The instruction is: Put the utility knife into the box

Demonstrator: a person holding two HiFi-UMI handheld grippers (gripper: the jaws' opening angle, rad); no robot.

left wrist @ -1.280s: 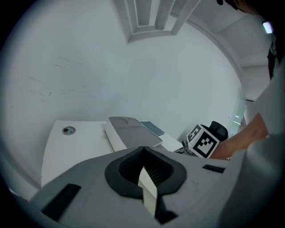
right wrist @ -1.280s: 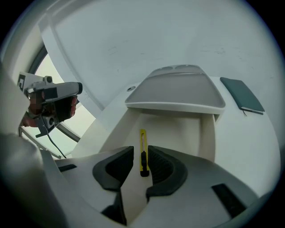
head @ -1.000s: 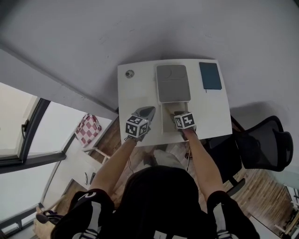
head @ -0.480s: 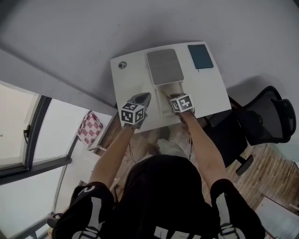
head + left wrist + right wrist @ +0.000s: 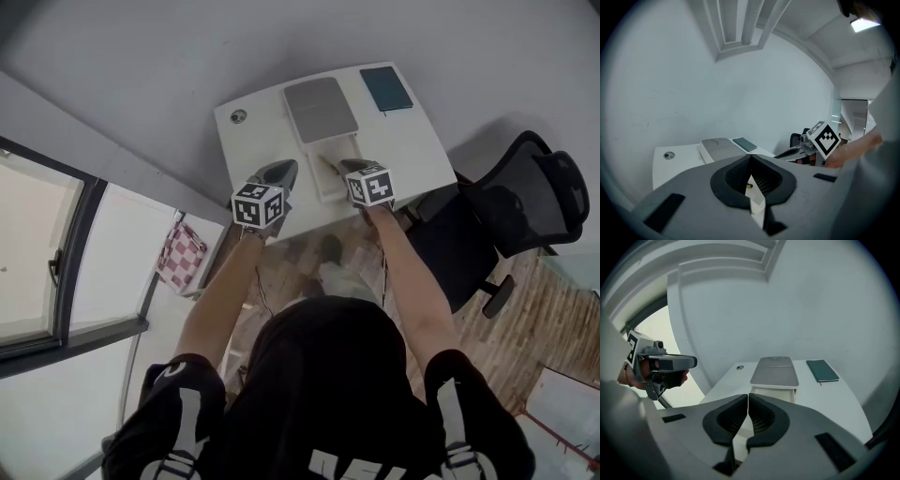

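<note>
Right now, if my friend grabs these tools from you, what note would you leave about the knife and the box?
Left tool: shut, empty, held beside the right one.
Right tool: jaws closing, nothing between them, just in front of the open box.
Grey lid: flipped back behind the box.
Probably done: a thin sliver lies in the box, maybe the utility knife; too small to be sure.
Left to do: look into the box and check that the knife is there.

Box: white (image 5: 774,393), standing on the table, open at its near end.
Lid: flat grey (image 5: 776,371), lying level over the box's far part.
Utility knife: only a small yellow-and-dark bit (image 5: 748,186) shows, on a white surface; the rest is hidden.
</note>
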